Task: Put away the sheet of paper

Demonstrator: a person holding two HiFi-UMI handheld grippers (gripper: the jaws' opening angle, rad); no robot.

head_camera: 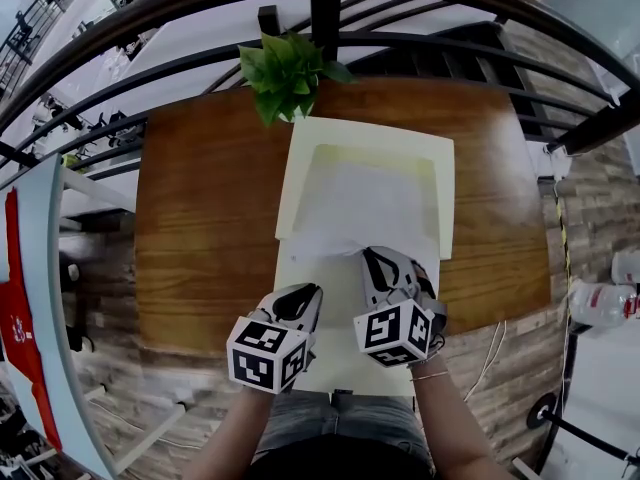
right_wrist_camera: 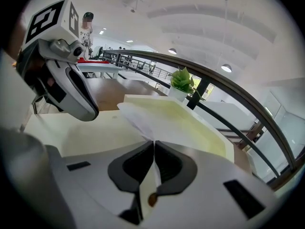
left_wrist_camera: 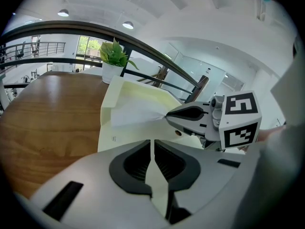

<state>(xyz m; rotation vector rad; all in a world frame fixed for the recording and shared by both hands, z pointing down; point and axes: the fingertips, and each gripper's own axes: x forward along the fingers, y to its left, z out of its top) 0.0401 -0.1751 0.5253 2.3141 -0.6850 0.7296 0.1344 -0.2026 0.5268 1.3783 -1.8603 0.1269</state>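
Table (head_camera: 200,218): brown wood, filling the middle of the frame.
Left gripper (head_camera: 306,294): lower centre-left, over the folder's near leaf. Its jaws are drawn to a thin slit; whether they pinch the leaf is unclear.
Folder (head_camera: 312,140): pale yellow, lying open at centre.
Plant (head_camera: 285,73): green, at the top centre edge.
Sheet of paper (head_camera: 365,208): white, over the folder's far leaf.
Right gripper (head_camera: 374,260): lower centre-right, jaws pinching the sheet's near edge.
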